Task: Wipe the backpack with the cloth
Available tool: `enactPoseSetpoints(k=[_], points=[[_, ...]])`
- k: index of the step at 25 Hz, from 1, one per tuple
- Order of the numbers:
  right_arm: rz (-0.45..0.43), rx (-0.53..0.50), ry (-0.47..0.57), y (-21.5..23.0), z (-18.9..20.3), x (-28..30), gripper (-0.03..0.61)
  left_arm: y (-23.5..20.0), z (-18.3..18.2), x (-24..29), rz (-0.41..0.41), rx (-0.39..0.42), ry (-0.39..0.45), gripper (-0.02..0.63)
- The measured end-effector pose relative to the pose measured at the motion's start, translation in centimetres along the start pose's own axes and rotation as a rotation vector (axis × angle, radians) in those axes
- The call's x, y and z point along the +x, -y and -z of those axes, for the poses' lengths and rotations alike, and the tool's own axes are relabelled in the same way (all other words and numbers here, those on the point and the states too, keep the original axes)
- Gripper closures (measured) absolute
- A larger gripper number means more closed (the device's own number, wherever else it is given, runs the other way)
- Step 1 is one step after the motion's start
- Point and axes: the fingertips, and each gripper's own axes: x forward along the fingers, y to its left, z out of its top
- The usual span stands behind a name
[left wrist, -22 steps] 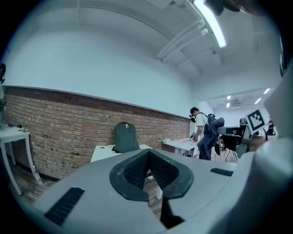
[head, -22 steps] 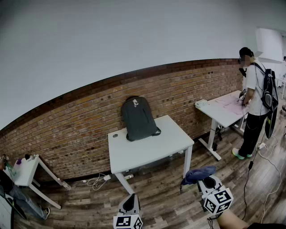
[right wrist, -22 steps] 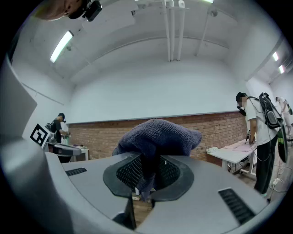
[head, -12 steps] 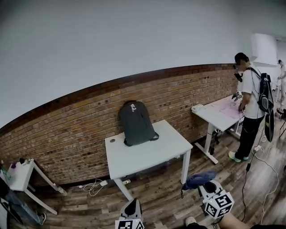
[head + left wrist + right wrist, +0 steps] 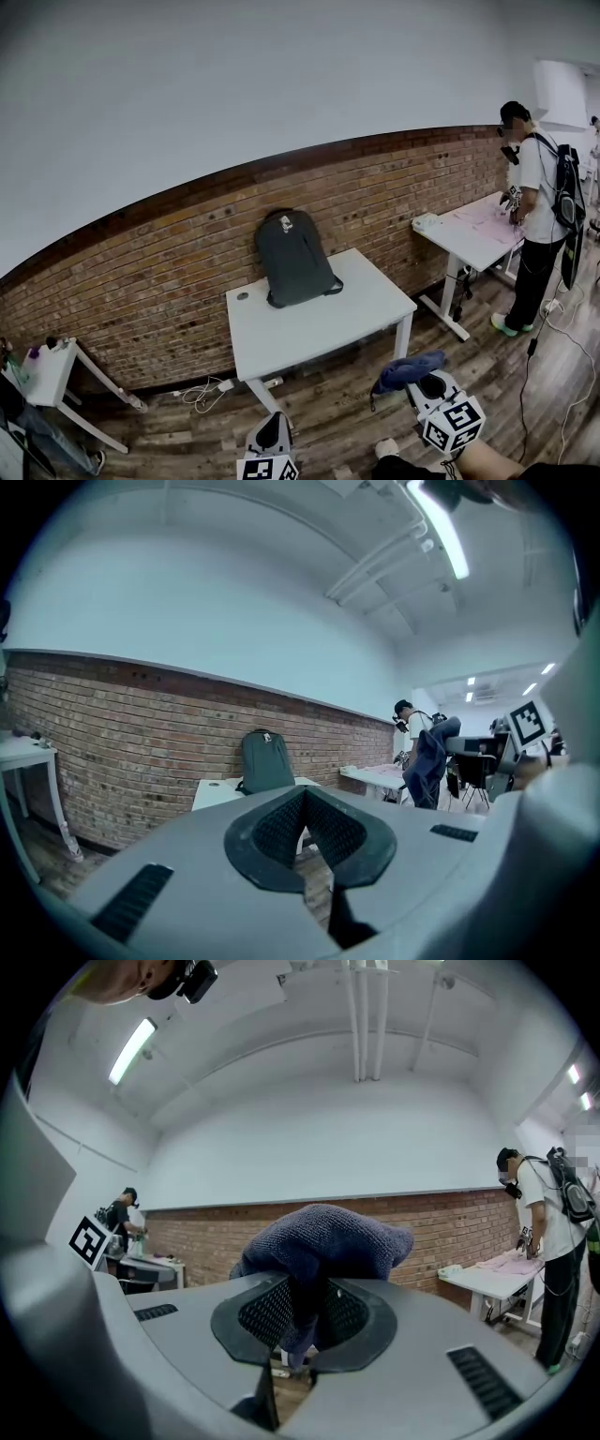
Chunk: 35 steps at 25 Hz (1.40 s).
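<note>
Backpack (image 5: 293,255) upright on counter (image 5: 323,328). Cloth (image 5: 410,367) clamped in right hand-held gripper (image 5: 298,1321), well short of backpack. Left hand-held gripper (image 5: 302,832) closed, empty. Risk: unbraced backpack toppling under wiping.

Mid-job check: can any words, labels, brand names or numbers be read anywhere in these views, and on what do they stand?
No text can be read in any view.
On the backpack: a small pale patch near the top, too small to read.
On the marker cube of the right tool, and the one on the left tool: black-and-white square patterns only, no letters or digits.
On the cloth: no label shows.
</note>
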Motion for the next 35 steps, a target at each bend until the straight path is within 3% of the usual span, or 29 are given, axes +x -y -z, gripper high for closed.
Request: enactPoseSetpoints(k=[17,26,35], points=[[-0.077,0.024,0.005,4.0,1.3,13.3,0.529,-3.1,-2.5,10.6,-0.016,0.067,0.003,0.624],[-0.127,0.028,0.032,6.4,0.1,20.6,0.529,-3.8,-7.1,17.9,-0.027,0.136,0.071,0.623],[-0.149,0.052,0.035,10.9,0.0,27.6,0.529,-4.4,-9.3,25.8,-0.033,0.175,0.075,0.624]])
